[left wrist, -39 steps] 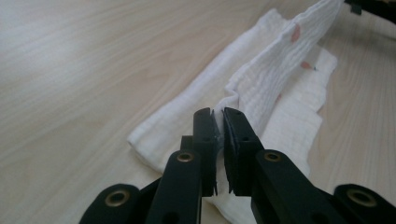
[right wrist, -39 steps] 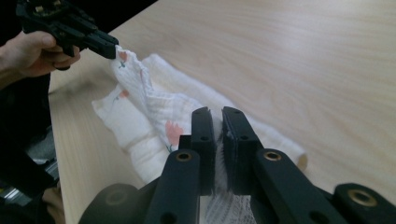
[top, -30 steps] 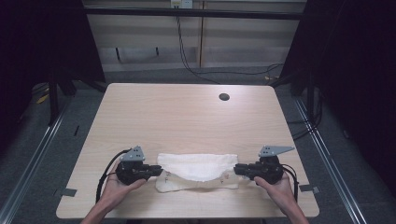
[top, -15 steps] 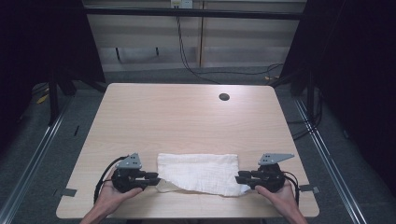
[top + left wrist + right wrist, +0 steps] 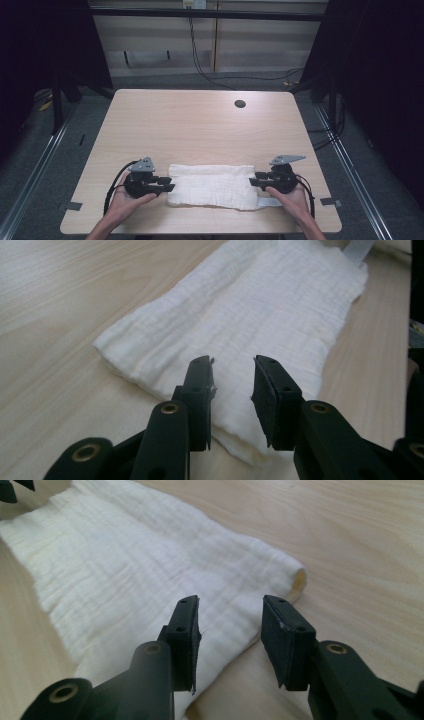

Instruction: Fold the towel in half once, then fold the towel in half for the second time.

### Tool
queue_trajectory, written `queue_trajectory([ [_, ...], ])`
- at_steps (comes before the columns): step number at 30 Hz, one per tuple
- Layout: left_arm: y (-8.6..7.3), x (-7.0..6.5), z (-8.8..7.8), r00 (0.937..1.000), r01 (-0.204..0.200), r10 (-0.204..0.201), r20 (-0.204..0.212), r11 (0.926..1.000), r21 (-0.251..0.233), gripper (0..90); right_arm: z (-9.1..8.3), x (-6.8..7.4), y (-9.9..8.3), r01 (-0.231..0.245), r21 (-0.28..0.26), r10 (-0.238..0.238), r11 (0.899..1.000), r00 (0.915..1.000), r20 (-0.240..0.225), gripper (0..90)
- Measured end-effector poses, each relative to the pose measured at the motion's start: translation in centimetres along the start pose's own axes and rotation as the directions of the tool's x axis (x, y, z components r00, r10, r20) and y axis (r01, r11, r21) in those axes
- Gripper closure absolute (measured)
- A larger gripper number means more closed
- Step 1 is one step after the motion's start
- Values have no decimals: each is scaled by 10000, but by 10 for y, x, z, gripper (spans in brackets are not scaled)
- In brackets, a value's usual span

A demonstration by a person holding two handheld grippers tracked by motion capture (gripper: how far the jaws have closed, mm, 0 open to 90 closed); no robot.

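My left gripper (image 5: pixel 169 187) and right gripper (image 5: pixel 253 181) have just been opening, jaws spread and gripping nothing, at either short end of the folded white muslin cloth (image 5: pixel 212 186). Soft, light, floppy; I'd pinch its end corners. The table's grommet hole (image 5: pixel 240 104) lies far beyond it.

- The white cloth (image 5: pixel 212 185) is folded into a long, flat rectangle and lies near the front edge of the table.
- Its weave is crinkled and finely ribbed (image 5: pixel 250 315).
- Stacked layers show along its ends (image 5: pixel 295 577).
- A small pale tag sticks out at its front right corner (image 5: pixel 270 202).
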State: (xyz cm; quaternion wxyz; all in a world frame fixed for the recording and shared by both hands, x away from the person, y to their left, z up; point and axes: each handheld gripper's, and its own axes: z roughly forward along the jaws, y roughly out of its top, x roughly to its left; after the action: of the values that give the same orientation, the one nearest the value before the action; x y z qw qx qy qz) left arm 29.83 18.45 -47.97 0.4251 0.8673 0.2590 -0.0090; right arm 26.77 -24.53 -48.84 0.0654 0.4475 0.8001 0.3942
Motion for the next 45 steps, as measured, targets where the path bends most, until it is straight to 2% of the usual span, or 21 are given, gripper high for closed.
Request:
queue_trajectory([
  [3,5,6,12,9999,107,-107,24,9997,202,677,9,-2,1,91,282,-104,9996,9990,436,588],
  [5,6,7,17,9998,205,-205,-12,9994,266,631,14,-2,1,256,435,-283,9987,9977,615,616],
  [6,6,7,20,9998,209,-211,67,9993,309,614,14,-1,1,355,437,-385,9984,9968,701,644],
  [8,8,8,25,9996,226,-220,-164,9991,353,589,15,-1,1,522,439,-552,9977,9960,704,747],
  [9,9,9,28,9996,246,-242,-110,9990,380,577,16,-3,1,556,359,-580,9978,9960,682,794],
  [12,14,9,35,9994,334,-330,-120,9987,391,569,14,-11,2,252,308,-271,9992,9975,653,854],
  [15,18,8,40,9996,285,-283,-48,9985,474,559,8,-16,-1,166,314,-196,9994,9948,999,868],
  [18,19,0,48,9997,-100,84,231,9972,735,541,3,-26,-4,-59,168,39,9998,9930,1183,870],
  [20,20,-4,50,9996,-85,66,260,9972,744,528,-1,-32,-6,-231,78,219,9997,9919,1253,869],
  [22,20,-6,51,9997,-130,114,209,9971,751,511,-3,-33,-7,-316,83,304,9995,9920,1223,846],
  [23,19,-6,50,9998,-64,50,209,9975,705,510,-3,-33,-8,-311,9,308,9995,9922,1204,801],
  [26,20,-2,46,9999,83,-89,123,9989,465,507,-6,-28,-5,-192,-331,229,9993,9928,1178,708],
  [27,20,0,42,9998,161,-163,59,9992,366,501,-8,-25,-4,-245,-553,302,9982,9940,1052,695],
  [31,21,10,31,9979,602,-604,-219,9981,-99,486,-7,-13,6,-75,-865,134,9962,9976,678,644],
  [34,24,15,25,9967,728,-735,-357,9971,-204,486,-2,0,10,67,-752,-41,9971,9994,343,591],
  [38,32,21,21,9964,729,-741,-407,9969,-299,511,4,20,16,560,-605,-566,9966,9984,-84,579],
  [39,35,23,21,9965,744,-756,-364,9967,-328,511,4,20,16,560,-605,-566,9966,9984,-84,579],
  [41,41,29,22,9962,748,-762,-431,9966,-335,527,8,28,19,677,-543,-698,9962,9969,-365,577],
  [43,45,35,24,9940,1073,-1078,-188,9939,-246,524,13,35,20,771,-589,-806,9953,9950,-584,585],
  [45,45,37,26,9933,1149,-1153,-87,9928,-338,512,17,42,23,924,-562,-965,9941,9925,-749,597],
])
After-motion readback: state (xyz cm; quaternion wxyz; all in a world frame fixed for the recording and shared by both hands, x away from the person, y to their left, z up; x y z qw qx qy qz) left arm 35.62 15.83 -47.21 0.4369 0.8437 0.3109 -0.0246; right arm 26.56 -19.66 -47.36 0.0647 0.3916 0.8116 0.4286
